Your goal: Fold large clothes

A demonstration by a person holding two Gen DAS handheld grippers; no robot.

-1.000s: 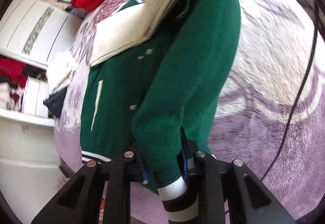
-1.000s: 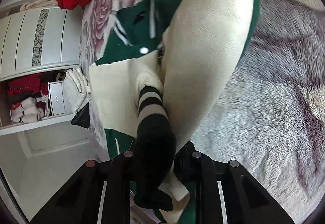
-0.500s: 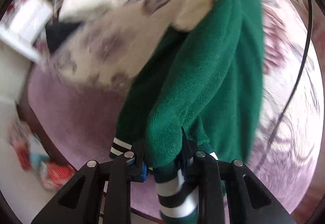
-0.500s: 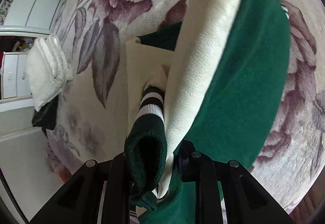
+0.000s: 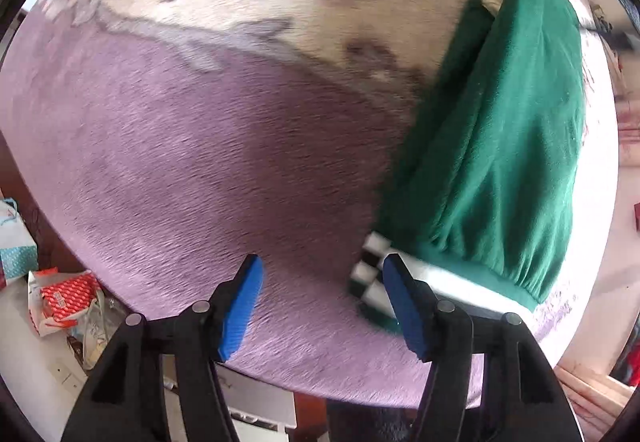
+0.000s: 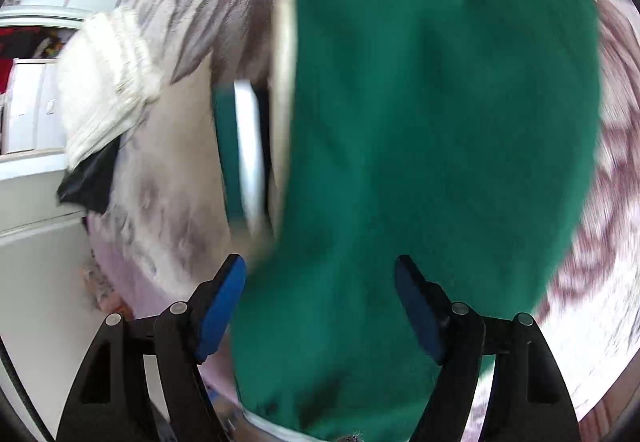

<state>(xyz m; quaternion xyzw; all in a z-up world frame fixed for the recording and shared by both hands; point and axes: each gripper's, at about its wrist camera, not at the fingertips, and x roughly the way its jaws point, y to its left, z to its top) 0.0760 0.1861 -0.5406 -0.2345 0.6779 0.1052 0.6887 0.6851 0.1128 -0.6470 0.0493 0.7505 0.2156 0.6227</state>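
Left wrist view: left claw (image 5: 322, 306) gapes wide over the purple floral blanket (image 5: 192, 145), gripping nothing; the green jacket (image 5: 500, 145) lies to its right; right claw (image 6: 320, 306) gapes wide above that jacket (image 6: 420, 121), a white knit bundle (image 6: 108, 81) left of it.

The green jacket (image 5: 500, 129) with cream lining and black-and-white striped ribbed hem lies folded on the floral blanket (image 5: 192, 145), at three o'clock in the left wrist view.
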